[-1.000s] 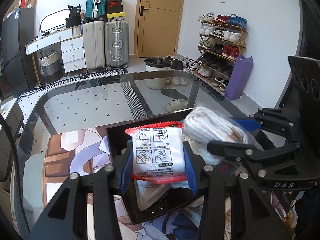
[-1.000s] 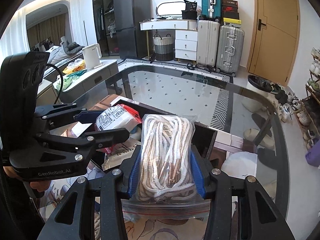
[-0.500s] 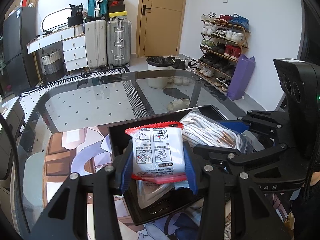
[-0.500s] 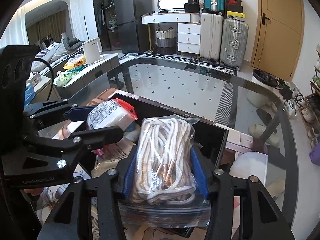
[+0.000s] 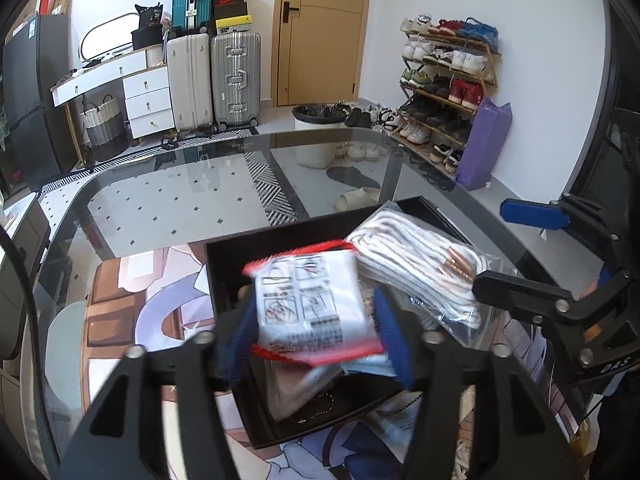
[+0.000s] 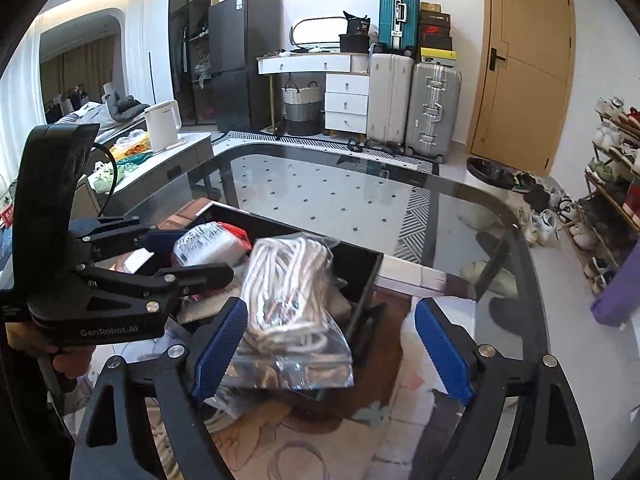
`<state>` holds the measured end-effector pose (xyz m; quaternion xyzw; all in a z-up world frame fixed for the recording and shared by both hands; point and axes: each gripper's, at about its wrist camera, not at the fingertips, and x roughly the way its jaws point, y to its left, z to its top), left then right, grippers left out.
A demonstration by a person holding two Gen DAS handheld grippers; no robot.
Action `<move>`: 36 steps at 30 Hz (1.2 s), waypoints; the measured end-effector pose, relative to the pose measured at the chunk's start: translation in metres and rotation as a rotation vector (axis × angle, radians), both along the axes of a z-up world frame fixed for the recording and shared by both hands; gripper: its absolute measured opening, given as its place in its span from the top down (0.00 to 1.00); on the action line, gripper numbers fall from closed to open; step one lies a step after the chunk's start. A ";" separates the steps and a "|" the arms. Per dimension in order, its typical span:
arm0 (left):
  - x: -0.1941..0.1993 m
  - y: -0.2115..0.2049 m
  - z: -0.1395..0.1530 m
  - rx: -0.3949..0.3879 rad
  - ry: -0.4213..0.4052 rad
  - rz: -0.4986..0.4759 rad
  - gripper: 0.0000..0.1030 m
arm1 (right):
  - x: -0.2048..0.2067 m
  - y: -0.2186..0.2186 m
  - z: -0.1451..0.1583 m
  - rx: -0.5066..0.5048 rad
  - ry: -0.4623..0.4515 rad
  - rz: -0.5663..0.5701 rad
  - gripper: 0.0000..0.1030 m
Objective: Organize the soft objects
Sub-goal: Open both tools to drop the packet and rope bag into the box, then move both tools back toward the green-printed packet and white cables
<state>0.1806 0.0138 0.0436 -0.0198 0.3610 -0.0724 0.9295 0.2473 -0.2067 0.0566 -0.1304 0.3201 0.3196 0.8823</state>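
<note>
both grippers releasing soft packs over the black tray [image 5: 224, 276] at the near edge of the glass bench [image 5: 168, 204].

right gripper [image 6: 332, 344]: jaws have just been opening and stand wide; the bagged rope [image 6: 288, 300] lies toward its left pad, clear of the right one, long axis running away from the jaws into the tray, its near end overhanging the tray's near edge. left gripper [image 5: 312, 332]: jaws have just been opening to about half; the red-edged packet [image 5: 312, 304], blurred, sits between the pads above the tray. contact cannot be told. each gripper is nearest its own pack.
</note>
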 end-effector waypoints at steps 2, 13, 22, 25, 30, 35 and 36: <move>-0.003 -0.003 0.002 0.021 -0.007 0.003 0.29 | -0.005 -0.003 0.001 0.006 -0.003 -0.005 0.10; -0.045 0.005 0.025 0.026 -0.085 0.046 0.00 | -0.040 -0.031 0.008 0.095 -0.010 -0.050 0.01; -0.078 0.017 0.027 0.023 -0.115 0.080 0.00 | -0.072 -0.039 0.000 0.100 0.009 -0.061 0.01; -0.083 0.020 0.025 0.016 -0.113 0.089 0.00 | -0.078 -0.041 0.000 0.099 0.012 -0.060 0.01; -0.094 0.020 0.022 0.024 -0.111 0.101 0.00 | -0.085 -0.039 0.002 0.098 0.012 -0.061 0.01; -0.101 0.021 0.020 0.026 -0.105 0.108 0.00 | -0.092 -0.037 -0.004 0.080 0.043 -0.053 0.01; -0.103 0.022 0.018 0.025 -0.104 0.112 0.00 | -0.092 -0.036 -0.006 0.074 0.050 -0.050 0.01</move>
